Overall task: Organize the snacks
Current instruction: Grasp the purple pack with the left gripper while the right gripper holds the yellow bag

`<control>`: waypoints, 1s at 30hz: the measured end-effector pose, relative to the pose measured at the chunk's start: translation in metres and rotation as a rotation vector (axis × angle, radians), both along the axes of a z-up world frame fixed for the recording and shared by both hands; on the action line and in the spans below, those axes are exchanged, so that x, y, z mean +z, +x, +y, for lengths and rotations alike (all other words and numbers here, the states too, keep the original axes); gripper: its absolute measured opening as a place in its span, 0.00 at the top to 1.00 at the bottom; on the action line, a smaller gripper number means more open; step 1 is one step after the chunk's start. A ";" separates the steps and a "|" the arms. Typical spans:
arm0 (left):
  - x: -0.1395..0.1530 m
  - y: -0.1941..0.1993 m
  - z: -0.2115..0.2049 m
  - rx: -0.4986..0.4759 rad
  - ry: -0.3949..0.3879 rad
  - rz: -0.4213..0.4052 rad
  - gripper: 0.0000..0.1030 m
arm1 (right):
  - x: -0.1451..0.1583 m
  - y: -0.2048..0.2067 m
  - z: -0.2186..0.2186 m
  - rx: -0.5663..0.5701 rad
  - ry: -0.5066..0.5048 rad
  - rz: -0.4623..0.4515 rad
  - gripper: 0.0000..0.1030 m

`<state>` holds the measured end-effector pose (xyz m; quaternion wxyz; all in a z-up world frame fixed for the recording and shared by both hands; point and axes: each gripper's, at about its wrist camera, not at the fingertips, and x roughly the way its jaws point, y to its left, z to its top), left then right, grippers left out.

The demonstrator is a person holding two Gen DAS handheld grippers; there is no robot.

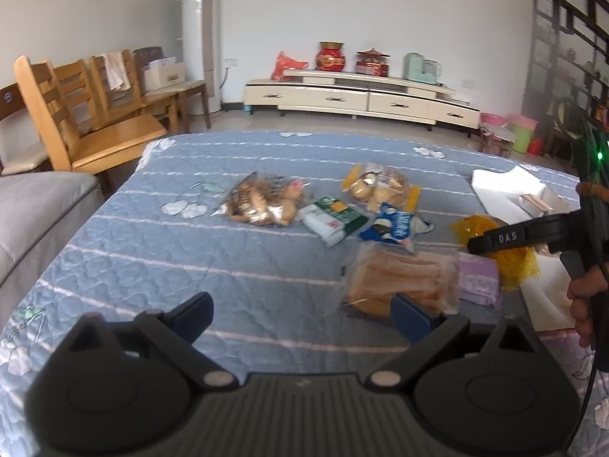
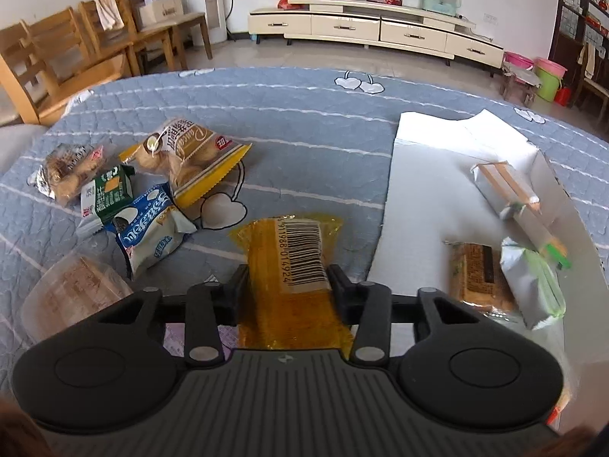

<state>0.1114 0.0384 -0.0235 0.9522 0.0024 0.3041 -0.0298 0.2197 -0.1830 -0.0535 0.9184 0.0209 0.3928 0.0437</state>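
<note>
Yellow snack packet (image 2: 295,266) sits clamped between the right tongs (image 2: 287,285), just left of the white box (image 2: 418,190) on the blue-quilted desk (image 2: 304,122). Left tongs (image 1: 304,310) hang apart beside a wafer bag (image 1: 399,274).

The right tool (image 2: 287,285) is clamped on a yellow packet (image 2: 293,266) with its barcode face up, one finger pressing each long side. The packet lies on a blue quilted cover (image 2: 304,125) just left of a white box (image 2: 430,198). In the box sit a brown bar (image 2: 477,272), a silver-green pack (image 2: 533,282) and a long silver pack (image 2: 506,186). To the left lie a blue pack (image 2: 152,228), a green pack (image 2: 106,198), two cookie bags (image 2: 186,152) and a clear tub (image 2: 72,297)
</note>
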 end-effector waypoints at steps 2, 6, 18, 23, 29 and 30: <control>0.001 0.000 -0.009 -0.034 0.001 -0.006 0.04 | 0.008 -0.009 -0.006 -0.001 0.018 -0.031 0.52; 0.001 0.002 -0.037 -0.119 0.005 -0.021 0.04 | 0.028 -0.033 -0.023 -0.002 0.039 -0.113 0.52; -0.029 0.037 -0.121 -0.315 -0.190 0.063 0.04 | 0.064 -0.109 -0.063 -0.055 0.066 -0.278 0.52; -0.045 0.034 -0.110 -0.272 -0.042 0.002 0.04 | 0.068 -0.114 -0.074 -0.075 0.072 -0.312 0.52; -0.036 0.046 -0.086 -0.237 -0.057 -0.009 0.04 | 0.064 -0.117 -0.077 -0.091 0.103 -0.336 0.52; -0.033 0.047 -0.093 -0.265 -0.044 -0.020 0.04 | 0.064 -0.118 -0.076 -0.090 0.108 -0.338 0.52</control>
